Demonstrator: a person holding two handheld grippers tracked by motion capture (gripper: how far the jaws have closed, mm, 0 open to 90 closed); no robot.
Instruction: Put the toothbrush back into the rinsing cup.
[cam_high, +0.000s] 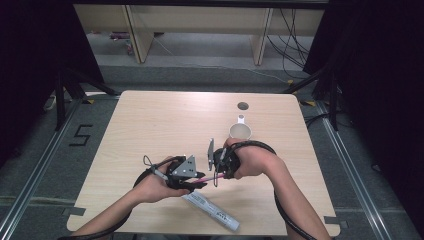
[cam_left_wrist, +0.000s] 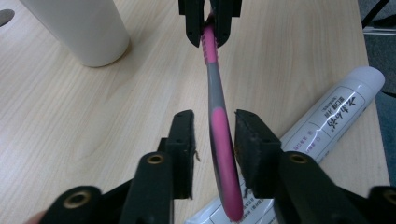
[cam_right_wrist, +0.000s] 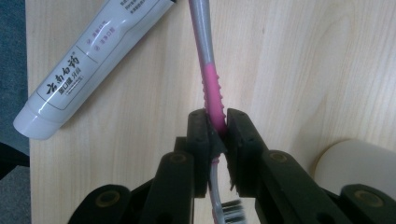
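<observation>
both forearms in from the bottom edge of the high view, meeting over the near half of the table (cam_high: 150, 120). left hand (cam_high: 155, 186) cupped round the left gripper (cam_high: 196, 181), jaws pointing across toward the other hand. right hand (cam_high: 252, 161) wrapped over the right gripper (cam_high: 216, 172), wrist bent inward, jaws aimed back at the left one. grippers nearly nose to nose, linked by a pink and grey toothbrush (cam_high: 209, 177) held above the tabletop.

right gripper (cam_right_wrist: 218, 135) clenched on the toothbrush (cam_right_wrist: 211, 88) at the ribbed pink part of its handle, pads pressed tight on both sides. left gripper (cam_left_wrist: 215, 135) with the pink tail of the toothbrush (cam_left_wrist: 219, 116) between its jaws, a sliver of wood grain visible on each side of the handle, so not clamped on it.

high view: white toothpaste tube (cam_high: 210, 210) flat on the table just below the grippers, slanting toward the near right; cream cup (cam_high: 240, 131) just beyond the right hand; small round hole (cam_high: 243, 106) farther back.

left gripper view: right gripper's jaws at the top edge biting the pink handle, cup (cam_left_wrist: 79, 28) at upper left, printed tube (cam_left_wrist: 327, 126) lying under the right jaw.

right gripper view: bristles (cam_right_wrist: 232, 210) of the brush head poking out low behind the pads, grey handle running away up the frame, tube (cam_right_wrist: 88, 56) at upper left, cup (cam_right_wrist: 359, 165) rim at lower right.
</observation>
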